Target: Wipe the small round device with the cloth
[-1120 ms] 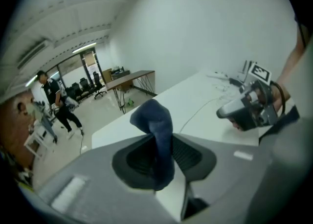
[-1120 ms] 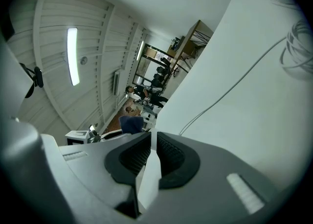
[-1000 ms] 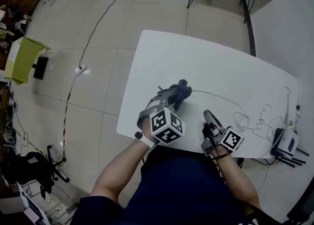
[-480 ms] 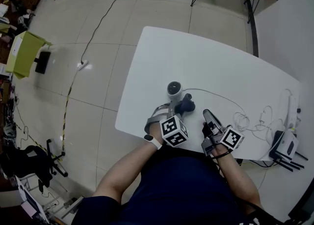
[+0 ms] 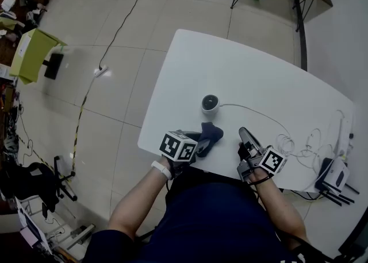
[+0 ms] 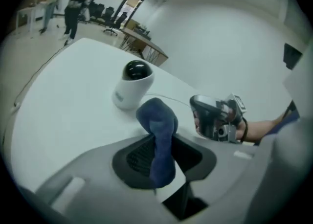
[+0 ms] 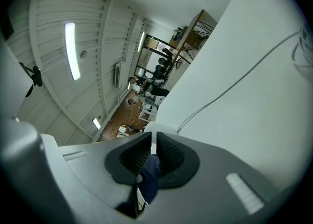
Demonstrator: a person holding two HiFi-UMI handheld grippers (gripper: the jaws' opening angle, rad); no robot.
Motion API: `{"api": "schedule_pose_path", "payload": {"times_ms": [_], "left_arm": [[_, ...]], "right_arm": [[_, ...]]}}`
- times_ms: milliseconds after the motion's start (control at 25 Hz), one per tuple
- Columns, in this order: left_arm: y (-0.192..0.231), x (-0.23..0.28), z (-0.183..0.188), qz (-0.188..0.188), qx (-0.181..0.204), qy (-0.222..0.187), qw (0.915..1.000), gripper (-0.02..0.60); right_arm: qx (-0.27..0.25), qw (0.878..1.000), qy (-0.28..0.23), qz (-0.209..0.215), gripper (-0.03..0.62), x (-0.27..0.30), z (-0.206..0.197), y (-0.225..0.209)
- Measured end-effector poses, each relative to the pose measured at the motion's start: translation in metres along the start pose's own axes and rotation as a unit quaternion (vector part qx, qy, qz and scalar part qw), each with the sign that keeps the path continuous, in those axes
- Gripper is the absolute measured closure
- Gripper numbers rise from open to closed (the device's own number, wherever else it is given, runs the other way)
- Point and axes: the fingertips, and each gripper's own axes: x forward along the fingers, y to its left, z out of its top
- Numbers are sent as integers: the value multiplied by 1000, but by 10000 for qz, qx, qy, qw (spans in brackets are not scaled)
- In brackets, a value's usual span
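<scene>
The small round device [image 5: 210,104], white with a black dome, stands uncovered on the white table [image 5: 259,78]. My left gripper [image 5: 202,144] is just on my side of it, shut on a dark blue cloth [image 5: 210,134] that bulges out past the fingertips. In the left gripper view the cloth [image 6: 159,135] hangs pinched between the pads, and the device [image 6: 132,83] stands a short way beyond, not touching it. My right gripper [image 5: 244,134] rests to the right by the near table edge, shut with only a thin slit between its pads [image 7: 168,152] and nothing in them.
A thin white cable [image 5: 253,112] runs from the device to a tangle of white cords [image 5: 296,141] and adapters [image 5: 336,170] at the table's right end. The near table edge lies under both hands. Floor cable and a green box [image 5: 29,61] lie far left.
My left gripper drew back from over the device toward the near edge, rolling as it went with the cloth still in it, so the device now shows. The right gripper stayed put.
</scene>
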Motion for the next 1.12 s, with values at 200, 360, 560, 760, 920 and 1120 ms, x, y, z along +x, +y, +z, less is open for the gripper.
{"api": "schedule_pose_path", "payload": {"times_ms": [200,360,560,760,920,1120], "left_arm": [[58,-18,-18,633,-938,-488,9924,445],[83,-35,-22,1450,-501,-418,9873,389],[97,-58,-15,2144,80,-518,9753,362],[81,-96,21,2392,730,-1486,9567,397],[16,-102,48,1472,1044,-2035,9623,476],[-43,-102,67,1011,1851,-2535,9441,492]], "right_arm": [[-32,9999,152,5,556,8,-10,5],[-80,9997,217,-42,556,16,-16,9],[-211,9995,247,14,556,27,-21,26],[-1042,9935,424,-146,556,35,-19,55],[-1841,9816,494,79,556,42,-20,91],[-2732,9604,378,407,556,39,-13,137]]}}
